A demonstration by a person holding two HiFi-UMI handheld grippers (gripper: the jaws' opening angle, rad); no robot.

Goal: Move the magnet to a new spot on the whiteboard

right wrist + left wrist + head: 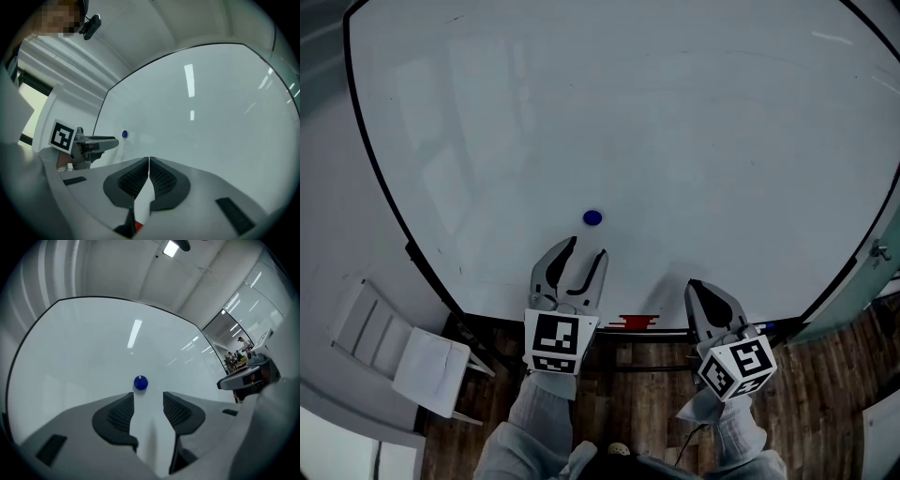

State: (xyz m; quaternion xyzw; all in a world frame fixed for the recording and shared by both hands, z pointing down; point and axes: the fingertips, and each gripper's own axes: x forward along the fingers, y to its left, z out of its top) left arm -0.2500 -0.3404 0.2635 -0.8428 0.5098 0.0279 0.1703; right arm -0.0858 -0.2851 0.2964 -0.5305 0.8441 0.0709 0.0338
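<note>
your left hand-held gripper [587,249] is open, its jaws apart with nothing between them. it points at the magnet [592,217], a small blue disc stuck low on the whiteboard [694,131], a little left of the middle and just past the fingertips. your right hand-held gripper [705,292] is closed on nothing, its pads meeting, and it sits off to the right by the board's lower edge, well apart from the magnet. the likely trouble is the pinch. the disc looks small and shallow against a slick surface, so the pads may catch only its rim and slide off, or push it across the board instead of lifting it. in the left gripper view the magnet lies nearer the left jaw than the gap's centre, so that jaw could knock it aside before the other arrives; line up first. come in too steeply and the fingertips may scrape the board. a weak hold could let the disc pop free and drop toward the ledge or the floor below. at the new spot, letting go before it lies flat on the board risks the same fall.
</note>
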